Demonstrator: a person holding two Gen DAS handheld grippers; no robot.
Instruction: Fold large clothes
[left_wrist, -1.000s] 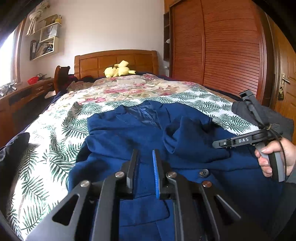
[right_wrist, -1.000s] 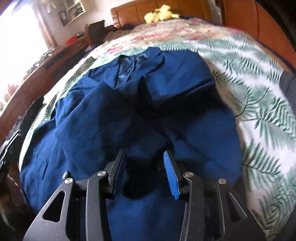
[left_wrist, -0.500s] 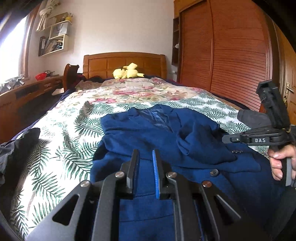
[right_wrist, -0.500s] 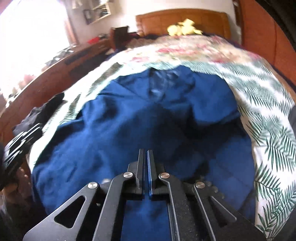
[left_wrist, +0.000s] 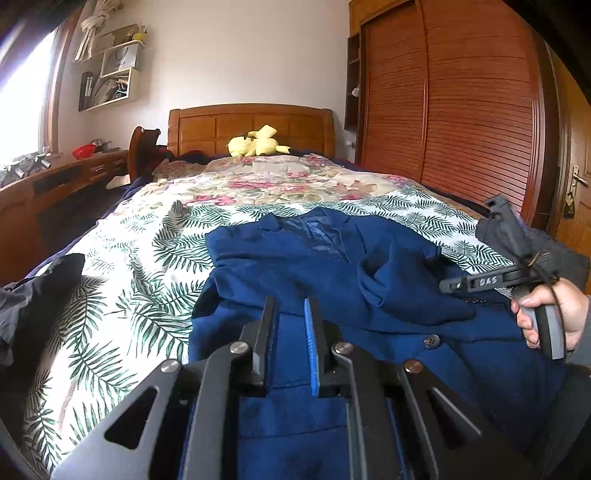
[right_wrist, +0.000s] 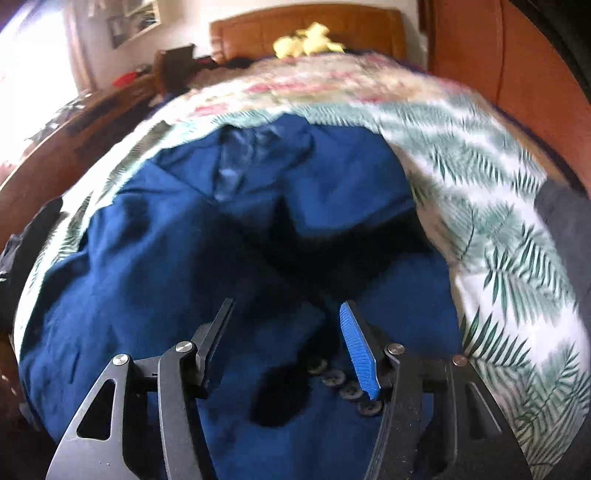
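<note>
Folding is barely under way on a navy blue blazer (left_wrist: 295, 266) spread face-up at the foot of a bed, on a palm-leaf bedspread (left_wrist: 122, 280), its collar and pale lining pointing toward the wooden headboard (left_wrist: 251, 125). One sleeve (left_wrist: 402, 291) lies bunched across the chest, its row of cuff buttons (right_wrist: 343, 384) showing beneath the right gripper; no crisp fold is visible, and the body, the far sleeve and the hem all appear left to do. The cloth looks thick and matte, rumpled into soft ridges on the person's left-hand side. The left gripper (left_wrist: 290, 332) hovers low over the hem with its jaws nearly pressed together, a thin gap between them and, as far as the view allows, no fabric pinched. The right gripper (right_wrist: 286, 332), gripped by a hand (left_wrist: 554, 317), has just been opening; its jaws stand spread above the sleeve, with nothing held between them.
</note>
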